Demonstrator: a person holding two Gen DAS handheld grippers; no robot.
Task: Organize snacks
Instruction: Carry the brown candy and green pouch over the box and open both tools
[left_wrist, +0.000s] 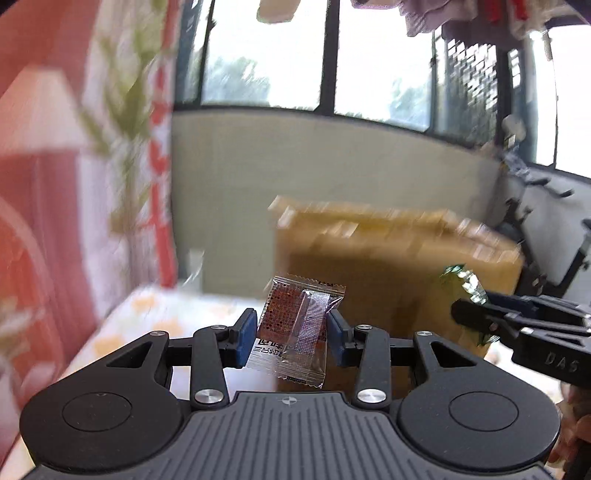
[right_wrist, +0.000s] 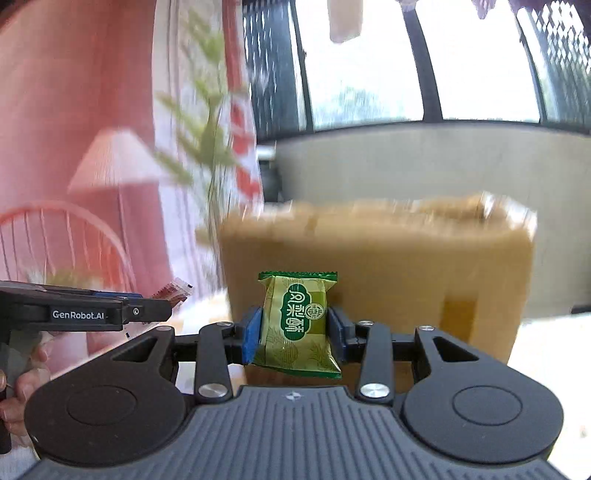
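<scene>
My left gripper (left_wrist: 291, 332) is shut on a red-and-clear snack packet (left_wrist: 299, 328), held upright in the air between the blue pads. My right gripper (right_wrist: 295, 330) is shut on a green snack packet (right_wrist: 297, 326), also held up. The right gripper shows at the right of the left wrist view (left_wrist: 480, 314) with the green packet (left_wrist: 461, 284) at its tip. The left gripper shows at the left of the right wrist view (right_wrist: 155, 308) with the red packet (right_wrist: 173, 291). A brown cardboard box (right_wrist: 388, 266) stands straight ahead of both grippers, blurred; it also shows in the left wrist view (left_wrist: 388, 258).
A table with a white and yellow patterned cloth (left_wrist: 147, 317) lies below. A pink and floral curtain (left_wrist: 74, 147) hangs at the left. A window (left_wrist: 332, 55) and a low pale wall (left_wrist: 295, 158) are behind the box. Dark equipment (left_wrist: 535, 229) stands at the far right.
</scene>
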